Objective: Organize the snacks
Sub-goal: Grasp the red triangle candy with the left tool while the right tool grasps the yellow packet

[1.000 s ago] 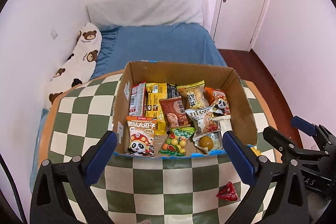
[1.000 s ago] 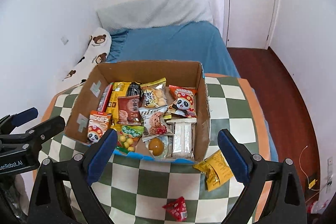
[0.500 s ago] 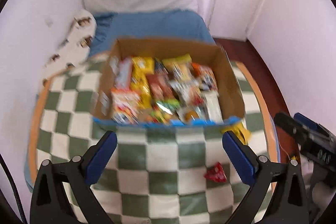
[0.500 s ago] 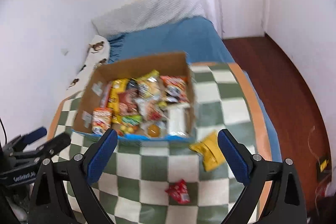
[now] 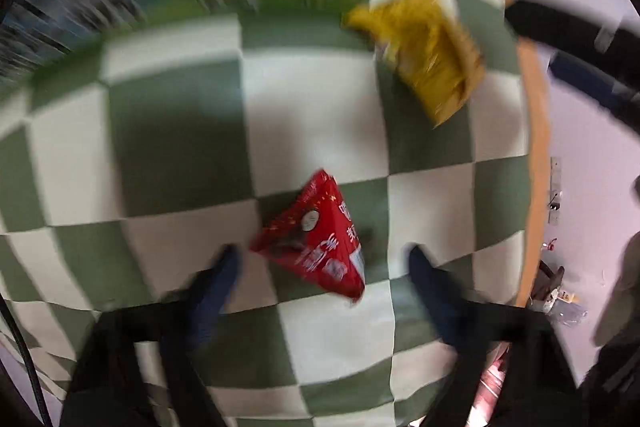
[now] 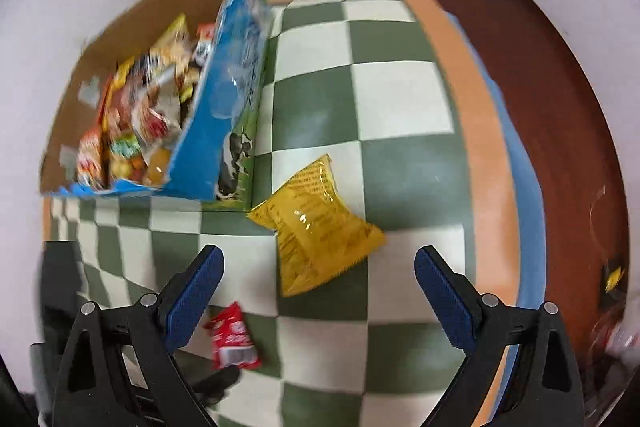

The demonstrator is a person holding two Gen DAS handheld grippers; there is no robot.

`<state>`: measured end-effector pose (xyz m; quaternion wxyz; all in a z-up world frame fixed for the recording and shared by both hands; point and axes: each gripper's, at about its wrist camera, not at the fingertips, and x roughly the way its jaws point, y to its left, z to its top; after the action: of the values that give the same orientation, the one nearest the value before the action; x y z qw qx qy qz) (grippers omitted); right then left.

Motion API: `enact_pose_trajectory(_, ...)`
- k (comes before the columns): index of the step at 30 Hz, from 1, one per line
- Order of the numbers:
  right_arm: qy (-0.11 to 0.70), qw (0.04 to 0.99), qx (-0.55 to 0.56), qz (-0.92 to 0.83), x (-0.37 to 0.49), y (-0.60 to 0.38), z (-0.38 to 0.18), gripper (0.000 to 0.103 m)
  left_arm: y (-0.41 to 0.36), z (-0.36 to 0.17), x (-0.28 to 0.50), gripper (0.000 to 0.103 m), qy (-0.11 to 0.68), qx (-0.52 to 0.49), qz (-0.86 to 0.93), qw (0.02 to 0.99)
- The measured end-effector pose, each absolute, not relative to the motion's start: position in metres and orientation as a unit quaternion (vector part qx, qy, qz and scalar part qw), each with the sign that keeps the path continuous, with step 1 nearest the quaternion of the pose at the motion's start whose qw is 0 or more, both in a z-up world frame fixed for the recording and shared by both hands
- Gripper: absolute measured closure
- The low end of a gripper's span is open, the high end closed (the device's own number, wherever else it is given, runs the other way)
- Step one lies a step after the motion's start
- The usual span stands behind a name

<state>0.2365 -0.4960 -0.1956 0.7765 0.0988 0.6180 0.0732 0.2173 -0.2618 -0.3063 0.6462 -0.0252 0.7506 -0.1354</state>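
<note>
Green-and-white checked cloth (image 5: 180, 131) covers the table. Nearest, the left gripper (image 5: 322, 265) straddles the small red triangular foil packet (image 5: 316, 247); its jaws have just been narrowing but do not yet touch it. The right gripper (image 6: 318, 279), jaws wide, hovers at the yellow crinkled snack bag (image 6: 316, 219) beside the full cardboard box (image 6: 236, 99). Each should centre before squeezing. Both have dropped from their earlier high view.

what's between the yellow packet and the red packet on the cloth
Nothing: only bare checkered cloth separates the yellow packet from the red packet. The right wrist view shows the gap clearly.
</note>
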Motion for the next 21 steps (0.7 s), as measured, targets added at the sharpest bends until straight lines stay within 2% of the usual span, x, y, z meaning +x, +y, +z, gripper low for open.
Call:
enact_pose_trajectory(1,0.625,0.772,0.082,0.086,0.244,-0.490,-0.201,0.005,-0.263,-0.313,0.217,0.050,0.756,-0.026,-0.132,0.640)
enact_pose_trajectory(3,0.638,0.762,0.040,0.102,0.257,-0.478,-0.213,0.005,-0.262,-0.317,0.216,0.050,0.756,-0.033,-0.121,0.643)
enact_pose_trajectory(5,0.655,0.746,0.006,0.117,0.269,-0.467,-0.228,0.010,-0.257,-0.316,0.215,0.051,0.755,-0.051,-0.118,0.644)
enact_pose_trajectory(6,0.662,0.740,-0.001,0.118,0.274,-0.464,-0.235,0.018,-0.255,-0.314,0.214,0.052,0.754,-0.050,-0.114,0.645)
enact_pose_trajectory(7,0.671,0.731,-0.009,0.122,0.278,-0.461,-0.243,0.029,-0.253,-0.313,0.213,0.053,0.752,-0.050,-0.111,0.647)
enact_pose_trajectory(9,0.682,0.720,-0.014,0.127,0.284,-0.457,-0.254,0.040,-0.249,-0.311,0.212,0.054,0.752,-0.051,-0.108,0.649)
enact_pose_trajectory(16,0.690,0.711,0.004,0.133,0.273,-0.452,-0.263,0.047,-0.219,-0.292,0.210,0.057,0.738,-0.066,-0.090,0.665)
enact_pose_trajectory(21,0.688,0.711,0.077,0.127,0.239,-0.457,-0.259,0.048,-0.200,-0.271,0.205,0.062,0.721,-0.063,-0.089,0.684)
